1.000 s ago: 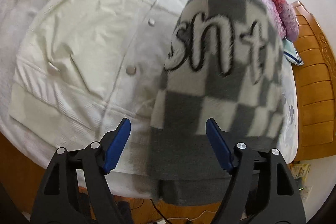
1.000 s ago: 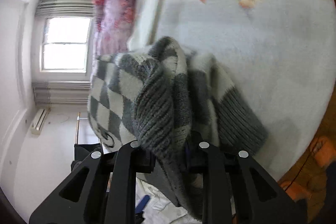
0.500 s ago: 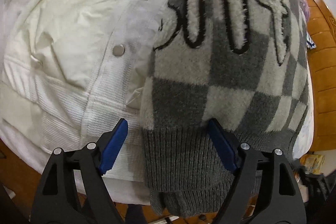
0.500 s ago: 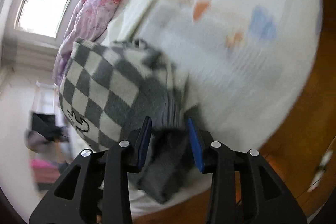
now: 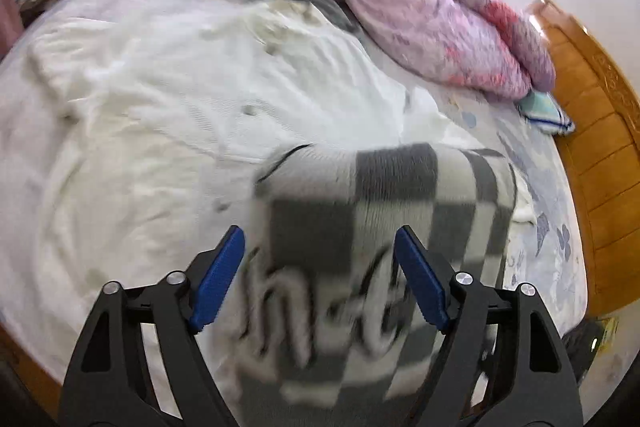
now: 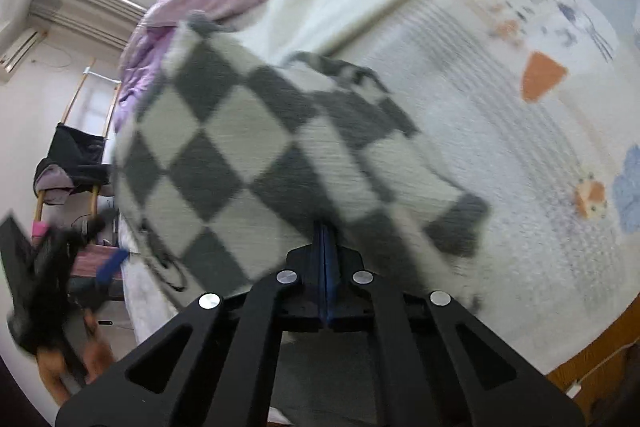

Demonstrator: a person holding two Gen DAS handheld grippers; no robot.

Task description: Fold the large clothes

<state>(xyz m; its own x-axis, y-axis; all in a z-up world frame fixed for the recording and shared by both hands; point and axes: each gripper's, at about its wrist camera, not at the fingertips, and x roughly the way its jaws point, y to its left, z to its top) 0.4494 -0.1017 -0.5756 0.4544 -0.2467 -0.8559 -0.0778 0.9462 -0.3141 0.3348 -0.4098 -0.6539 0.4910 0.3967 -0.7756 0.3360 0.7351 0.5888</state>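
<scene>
A grey-and-white checked sweater [image 5: 392, 211] with black-outlined lettering lies bunched on the bed, its lettered part nearest me. My left gripper [image 5: 319, 233] hovers over it. Its jaws are wide and closing a little, with the knit below and between the blue fingers [image 5: 218, 275], which do not press on it. In the right wrist view the same sweater [image 6: 224, 147] rests folded on the patterned sheet [image 6: 520, 147]. My right gripper [image 6: 326, 227] is shut, blue pads together, tips at the sweater's near edge with no cloth seen between them.
A cream button-up jacket [image 5: 180, 99] lies spread on the bed beyond the sweater. A purple quilt [image 5: 420, 7] is heaped along the far side. A wooden bed frame [image 5: 600, 147] bounds the right, with a folded teal cloth [image 5: 546, 113] beside it.
The sweater has been turned over, so its lettering now lies nearest the left gripper. The left view has lifted and drawn back. The right jaws, earlier around the hem, have come together.
</scene>
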